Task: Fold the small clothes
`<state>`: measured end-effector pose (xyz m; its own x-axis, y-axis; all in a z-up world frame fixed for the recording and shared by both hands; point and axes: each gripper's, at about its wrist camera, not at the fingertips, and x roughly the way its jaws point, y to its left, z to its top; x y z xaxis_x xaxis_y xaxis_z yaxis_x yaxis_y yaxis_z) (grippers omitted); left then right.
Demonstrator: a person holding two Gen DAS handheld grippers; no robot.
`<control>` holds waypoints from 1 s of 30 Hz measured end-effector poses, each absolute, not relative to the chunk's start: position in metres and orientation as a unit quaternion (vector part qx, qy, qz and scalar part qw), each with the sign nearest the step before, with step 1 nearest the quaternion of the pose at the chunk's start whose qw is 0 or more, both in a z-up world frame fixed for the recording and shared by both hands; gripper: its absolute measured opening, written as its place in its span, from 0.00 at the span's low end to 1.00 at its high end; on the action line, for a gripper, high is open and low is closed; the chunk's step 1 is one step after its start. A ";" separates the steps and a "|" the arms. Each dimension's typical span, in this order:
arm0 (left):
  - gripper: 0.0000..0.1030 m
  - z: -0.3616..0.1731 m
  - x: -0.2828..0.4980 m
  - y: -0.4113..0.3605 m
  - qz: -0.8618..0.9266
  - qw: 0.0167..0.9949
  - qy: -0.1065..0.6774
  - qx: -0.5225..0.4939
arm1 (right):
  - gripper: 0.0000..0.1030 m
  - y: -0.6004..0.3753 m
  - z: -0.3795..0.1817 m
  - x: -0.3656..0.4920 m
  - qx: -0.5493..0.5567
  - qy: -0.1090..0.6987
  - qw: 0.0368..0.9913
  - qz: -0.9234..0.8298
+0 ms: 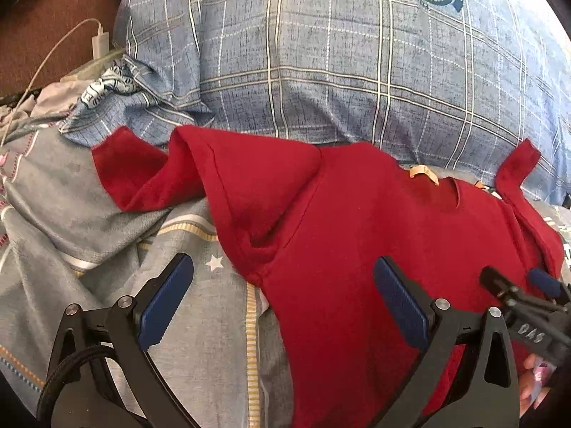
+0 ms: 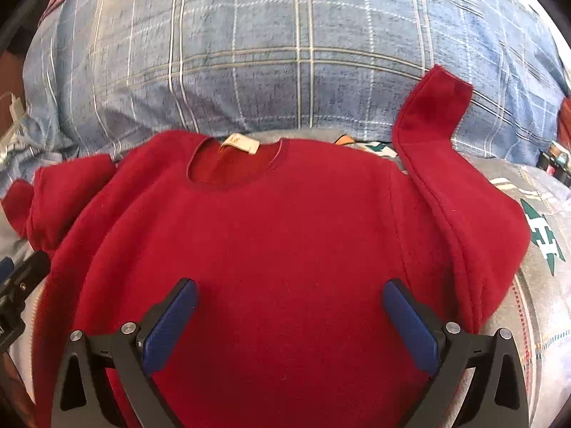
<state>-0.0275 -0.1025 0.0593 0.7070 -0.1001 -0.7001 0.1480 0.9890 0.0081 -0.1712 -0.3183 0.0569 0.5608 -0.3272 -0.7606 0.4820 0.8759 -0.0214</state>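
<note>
Red sweater (image 2: 285, 232) on bedding (image 1: 160, 285), both grippers (image 1: 283, 306) (image 2: 289, 317) spread, empty

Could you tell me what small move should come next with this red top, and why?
Probably the right gripper, open above the red top, should take the right sleeve: it lies flung up onto the plaid pillow and needs folding in.
</note>
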 end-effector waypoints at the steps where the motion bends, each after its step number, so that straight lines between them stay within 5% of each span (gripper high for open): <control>1: 0.99 0.061 -0.029 -0.103 -0.069 0.924 0.374 0.033 | 1.00 -0.320 0.060 -0.176 0.103 0.398 0.882 -0.231; 30: 0.99 0.066 -0.034 -0.096 -0.078 0.927 0.367 0.019 | 1.00 -0.285 0.106 -0.199 0.061 0.381 0.894 -0.228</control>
<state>-0.0340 -0.0958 0.0664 0.7186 -0.1311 -0.6830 0.1586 0.9871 -0.0227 -0.1985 -0.2848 0.1062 0.6068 -0.3605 -0.7084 0.4537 0.8889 -0.0637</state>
